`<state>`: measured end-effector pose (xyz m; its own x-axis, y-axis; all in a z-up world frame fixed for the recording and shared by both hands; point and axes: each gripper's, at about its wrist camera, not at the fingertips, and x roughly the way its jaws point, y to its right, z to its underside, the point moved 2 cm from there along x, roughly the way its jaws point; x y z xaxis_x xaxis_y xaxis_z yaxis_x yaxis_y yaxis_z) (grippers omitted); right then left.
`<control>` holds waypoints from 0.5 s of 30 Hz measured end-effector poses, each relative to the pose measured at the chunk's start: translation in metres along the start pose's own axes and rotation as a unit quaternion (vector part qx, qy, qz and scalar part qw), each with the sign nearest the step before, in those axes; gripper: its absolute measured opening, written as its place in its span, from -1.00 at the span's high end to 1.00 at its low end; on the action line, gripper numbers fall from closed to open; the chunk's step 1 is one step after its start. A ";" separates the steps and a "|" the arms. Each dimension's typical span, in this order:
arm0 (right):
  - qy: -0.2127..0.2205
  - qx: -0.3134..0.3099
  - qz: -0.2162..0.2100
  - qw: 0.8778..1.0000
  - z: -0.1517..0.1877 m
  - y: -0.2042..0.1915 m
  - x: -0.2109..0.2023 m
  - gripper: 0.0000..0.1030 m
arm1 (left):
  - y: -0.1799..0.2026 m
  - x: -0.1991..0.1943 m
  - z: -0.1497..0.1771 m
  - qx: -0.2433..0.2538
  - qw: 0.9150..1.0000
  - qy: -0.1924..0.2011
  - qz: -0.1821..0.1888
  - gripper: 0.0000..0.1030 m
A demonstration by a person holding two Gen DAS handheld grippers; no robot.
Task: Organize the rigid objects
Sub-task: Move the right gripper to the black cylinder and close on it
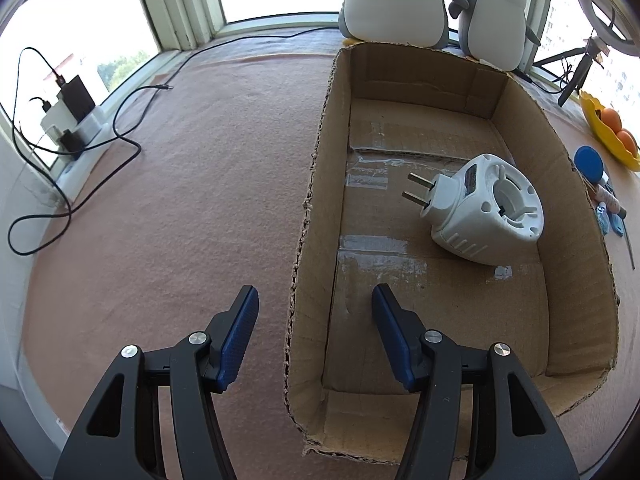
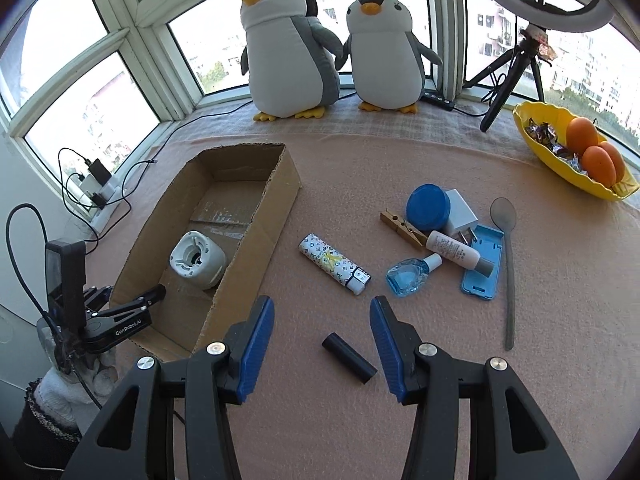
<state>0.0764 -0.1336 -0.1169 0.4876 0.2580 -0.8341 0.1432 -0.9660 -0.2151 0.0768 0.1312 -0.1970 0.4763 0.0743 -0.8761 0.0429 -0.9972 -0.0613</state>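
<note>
Cardboard box [image 2: 256, 216], open-topped, sits on the left part of a pink-cloth bench [image 2: 440, 400], long axis running toward the window. Inside it, near the right wall, lies a white plug-in adapter [image 1: 486, 210] on its side, two prongs pointing left; nothing else in the box.

Right of the box, loose on the cloth: a patterned lighter [image 2: 334, 263], then a small black cylinder [image 2: 349, 358] nearer the front edge. Farther right is a cluster w/ items touching or overlapping: blue round lid [image 2: 428, 207], white charger block [image 2: 461, 212], wooden clothespin [image 2: 402, 227], white tube [image 2: 458, 254], blue-liquid bottle [image 2: 408, 278], light blue phone stand [image 2: 482, 270]. A gray spoon [image 2: 507, 264] lies just right of the stand, handle toward the front edge.

Left gripper [image 1: 316, 308] hovers over the box's left wall at its near end, jaws wide apart, holding nothing. Right gripper [image 2: 322, 320] hovers over the cloth w/ the black cylinder lying between its blue pads [image 2: 256, 344], jaws wide, not touching it.

At the back edge by the window stand two plush penguins [image 2: 332, 46]. Yellow bowl [image 2: 536, 148] w/ oranges sits at the back right corner; a power strip [image 2: 100, 196] w/ cables at the left edge.
</note>
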 end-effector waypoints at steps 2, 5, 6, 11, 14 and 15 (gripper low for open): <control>-0.001 0.011 0.000 1.000 0.004 0.013 -0.003 0.11 | 0.000 0.000 0.000 0.000 1.000 0.001 -0.001 -0.14; -0.006 0.018 0.003 1.000 0.010 0.028 -0.005 0.11 | 0.000 0.000 0.000 0.001 1.000 0.001 -0.004 -0.14; -0.008 0.017 0.005 1.000 0.013 0.032 -0.005 0.11 | 0.000 0.000 -0.001 0.001 1.000 0.001 -0.005 -0.14; -0.023 -0.008 0.016 1.000 0.022 0.036 0.001 0.11 | 0.001 0.000 0.000 0.002 1.000 0.000 -0.006 -0.14; -0.031 -0.030 0.014 0.999 0.027 0.031 0.006 0.11 | 0.001 0.000 -0.001 0.002 1.000 0.000 -0.006 -0.14; -0.035 -0.039 0.012 0.999 0.028 0.028 0.008 0.11 | 0.001 0.000 -0.001 0.002 1.000 0.000 -0.006 -0.14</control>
<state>0.0601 -0.1594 -0.1444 0.4311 0.2302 -0.8725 0.2000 -0.9672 -0.1563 0.0773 0.1307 -0.1966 0.4759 0.0867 -0.8752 0.0460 -0.9962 -0.0737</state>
